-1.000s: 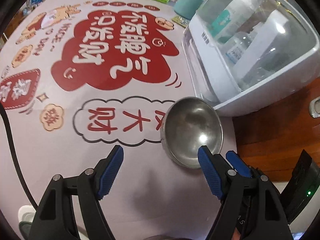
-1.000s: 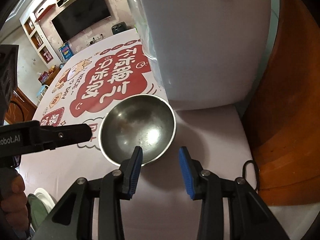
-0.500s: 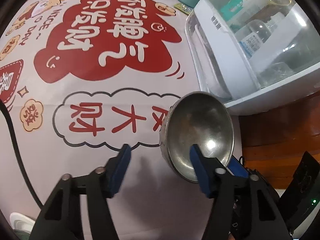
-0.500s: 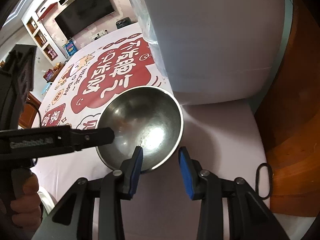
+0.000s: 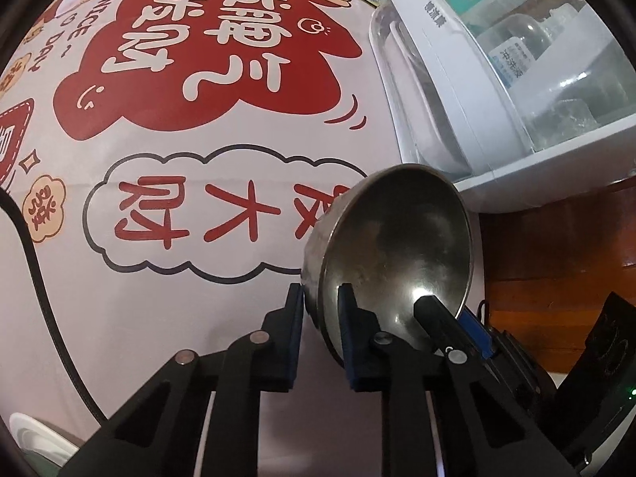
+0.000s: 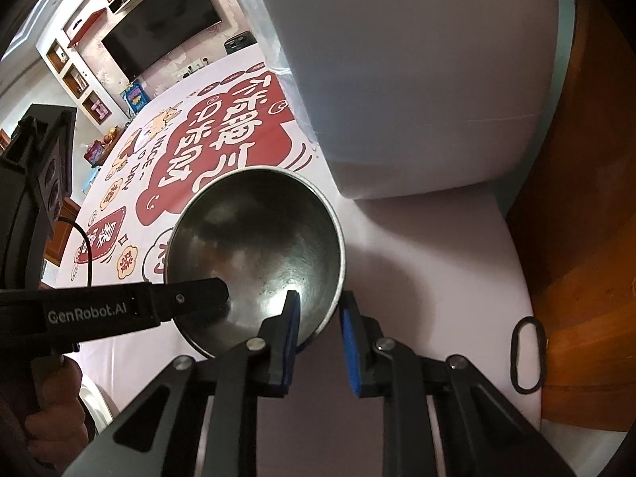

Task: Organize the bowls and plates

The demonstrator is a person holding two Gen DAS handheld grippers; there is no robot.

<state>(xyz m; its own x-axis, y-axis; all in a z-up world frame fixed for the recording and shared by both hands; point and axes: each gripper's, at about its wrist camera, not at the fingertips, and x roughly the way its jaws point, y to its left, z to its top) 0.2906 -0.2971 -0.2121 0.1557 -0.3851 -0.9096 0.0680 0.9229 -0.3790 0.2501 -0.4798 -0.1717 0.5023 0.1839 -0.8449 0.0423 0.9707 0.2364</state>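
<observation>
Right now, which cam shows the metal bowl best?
Right wrist view: the metal bowl is near the middle, with its whole rim and inside visible and both grippers' fingers on its near rim. In the left wrist view the bowl is tilted edge-on, and the left gripper hides part of it.

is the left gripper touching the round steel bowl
Touching. In the left wrist view the left gripper has one blue pad outside and one inside the rim of the round steel bowl, pinching its wall; the bowl is tilted.
</observation>
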